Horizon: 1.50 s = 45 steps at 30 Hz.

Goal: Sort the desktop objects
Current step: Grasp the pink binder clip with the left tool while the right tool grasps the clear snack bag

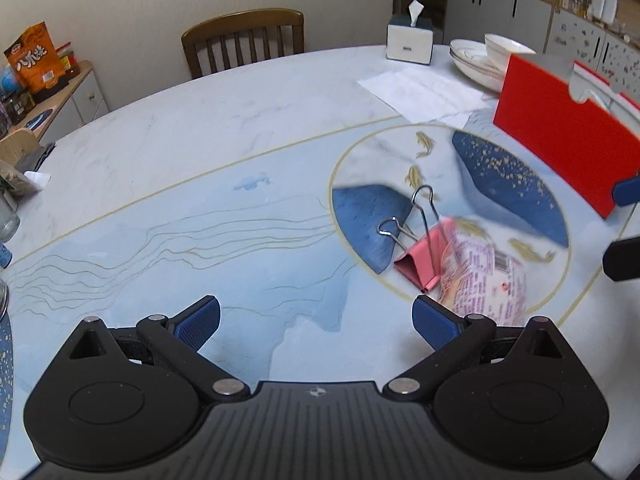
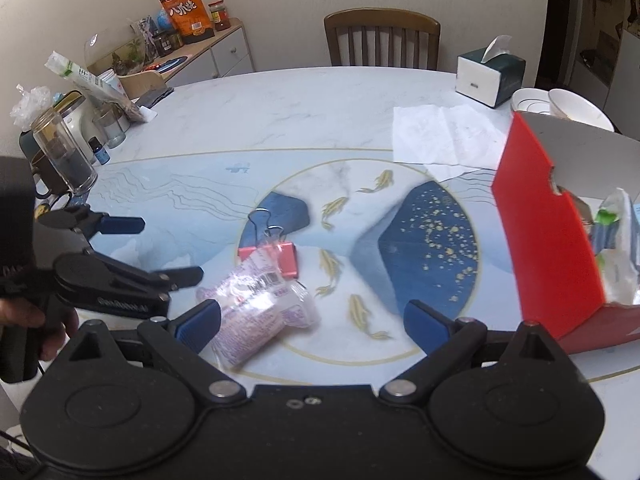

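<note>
A pink binder clip [image 1: 418, 260] [image 2: 280, 258] lies on the round marble table [image 1: 200, 128], its wire handles pointing away. A clear plastic packet with purple print [image 1: 486, 276] [image 2: 256, 312] rests against it. My left gripper [image 1: 316, 322] is open and empty, the packet just beyond its right finger; it also shows at the left of the right wrist view [image 2: 164, 248]. My right gripper [image 2: 312, 322] is open too, its left fingertip [image 2: 200, 320] beside the packet. A red box [image 1: 560, 132] [image 2: 548, 248] stands at the right, with packets inside.
White paper sheets [image 2: 440, 136], a tissue box [image 2: 490, 74] and stacked white bowls [image 1: 484, 60] sit at the far right. A glass jar [image 2: 64, 156], cups and a small blue bottle [image 2: 99, 152] crowd the left edge. A wooden chair [image 2: 382, 36] stands behind.
</note>
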Motion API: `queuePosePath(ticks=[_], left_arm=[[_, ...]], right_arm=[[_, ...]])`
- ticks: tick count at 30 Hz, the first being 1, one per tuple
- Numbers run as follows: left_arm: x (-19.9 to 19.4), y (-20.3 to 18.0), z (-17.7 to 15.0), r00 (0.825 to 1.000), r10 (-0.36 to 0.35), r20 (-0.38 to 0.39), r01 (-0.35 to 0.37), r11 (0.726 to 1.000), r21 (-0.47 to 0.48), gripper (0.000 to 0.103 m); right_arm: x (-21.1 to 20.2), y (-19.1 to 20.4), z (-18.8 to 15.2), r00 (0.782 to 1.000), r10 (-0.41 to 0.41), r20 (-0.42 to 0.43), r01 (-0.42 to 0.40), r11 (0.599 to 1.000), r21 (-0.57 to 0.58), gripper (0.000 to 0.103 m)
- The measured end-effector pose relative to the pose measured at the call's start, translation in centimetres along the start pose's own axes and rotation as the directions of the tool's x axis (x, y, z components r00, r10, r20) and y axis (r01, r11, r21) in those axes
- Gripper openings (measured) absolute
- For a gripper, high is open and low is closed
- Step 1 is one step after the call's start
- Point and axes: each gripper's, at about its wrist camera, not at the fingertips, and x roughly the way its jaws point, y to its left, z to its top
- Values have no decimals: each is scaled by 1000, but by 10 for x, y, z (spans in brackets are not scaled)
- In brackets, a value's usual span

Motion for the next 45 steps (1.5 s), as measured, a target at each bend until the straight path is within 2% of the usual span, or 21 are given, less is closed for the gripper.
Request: queuePosePath(ticks=[9,21,29,31,36,40,41,45], left_arm=[[8,-22,-1,998,-66,-11,67,996,62,102],[27,-57,9,990,-140,-6,139,979,150,102],[40,-70,14,990,-143,17,134,958,255,101],[42,-70,16,990,-138,28,126,956,267,98],[44,-69,18,989,-144,39,128,954,271,85],[44,-74,19,987,-149,56,126,945,300,79],[44,-75,20,986,-160,56,136,943,303,72],[43,-79,20,982,-178,58,151,934,323,60]], right_arm=[[26,9,7,999,2,-39,0,998,55,97],[55,-4,4,992,3,-123,15,990,144,93],[62,-25,0,989,-11,-150,47,970,238,87],[65,-30,-1,985,-19,-170,61,968,244,78],[67,-38,-7,983,1,-185,47,965,259,76],[67,-37,-7,981,1,-193,46,970,237,75],[66,-36,-8,981,0,-194,46,972,230,75],[65,-38,-7,982,5,-190,39,973,229,72]])
